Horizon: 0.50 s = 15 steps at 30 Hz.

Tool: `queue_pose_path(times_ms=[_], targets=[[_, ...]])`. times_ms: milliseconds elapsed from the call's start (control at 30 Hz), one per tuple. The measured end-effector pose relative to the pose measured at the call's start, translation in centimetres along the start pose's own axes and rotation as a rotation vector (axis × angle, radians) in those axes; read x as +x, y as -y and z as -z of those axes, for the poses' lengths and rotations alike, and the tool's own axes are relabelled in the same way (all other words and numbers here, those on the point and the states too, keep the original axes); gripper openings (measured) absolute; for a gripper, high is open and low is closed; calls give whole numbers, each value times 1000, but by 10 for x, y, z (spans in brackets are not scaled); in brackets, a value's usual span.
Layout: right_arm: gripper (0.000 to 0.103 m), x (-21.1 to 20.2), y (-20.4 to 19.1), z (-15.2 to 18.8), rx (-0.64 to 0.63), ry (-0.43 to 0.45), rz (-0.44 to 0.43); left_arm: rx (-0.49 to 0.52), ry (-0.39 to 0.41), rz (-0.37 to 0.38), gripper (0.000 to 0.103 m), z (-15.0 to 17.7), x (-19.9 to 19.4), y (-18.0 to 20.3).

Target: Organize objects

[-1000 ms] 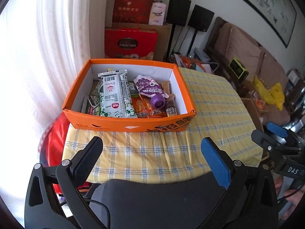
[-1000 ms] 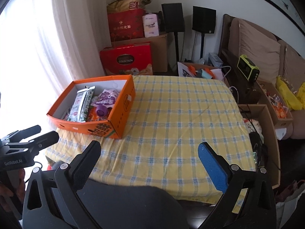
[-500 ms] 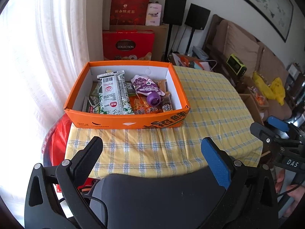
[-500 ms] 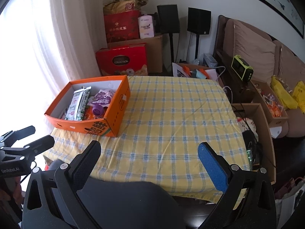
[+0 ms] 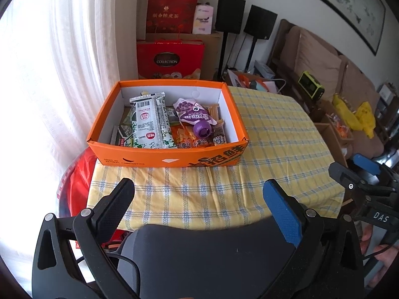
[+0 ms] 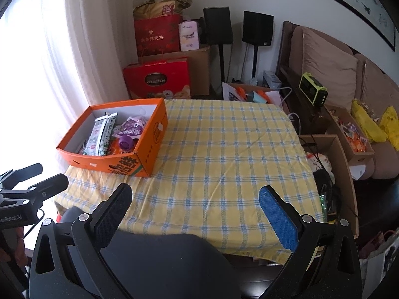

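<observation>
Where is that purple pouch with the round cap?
In both views, the purple spouted pouch lies inside the orange cardboard box, right of the long green-and-white packet.

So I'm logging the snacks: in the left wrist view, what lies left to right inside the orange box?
Inside the orange cardboard box: dark green packet → long white-and-green snack bag → purple spouted pouch with round cap → small dark sachet.

Two black speakers (image 6: 237, 27) stand by the wall. A red gift box (image 6: 157, 79) sits near a brown sofa (image 6: 331, 67).
</observation>
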State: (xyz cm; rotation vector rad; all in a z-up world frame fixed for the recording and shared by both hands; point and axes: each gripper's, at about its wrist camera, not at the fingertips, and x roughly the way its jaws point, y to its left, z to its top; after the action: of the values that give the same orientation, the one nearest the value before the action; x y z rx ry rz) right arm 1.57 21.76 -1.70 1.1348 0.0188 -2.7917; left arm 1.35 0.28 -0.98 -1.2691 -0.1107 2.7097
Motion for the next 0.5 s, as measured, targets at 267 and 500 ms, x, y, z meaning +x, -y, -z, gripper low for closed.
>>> queue_pose_path(times_ms=[267,500], targets=[[103,-1,1,0,1,4,0,-4,6,3,103,0,-4,0],[103,-2,2,1,0,3,1,-2,9,-2,103,-1,-4,0]])
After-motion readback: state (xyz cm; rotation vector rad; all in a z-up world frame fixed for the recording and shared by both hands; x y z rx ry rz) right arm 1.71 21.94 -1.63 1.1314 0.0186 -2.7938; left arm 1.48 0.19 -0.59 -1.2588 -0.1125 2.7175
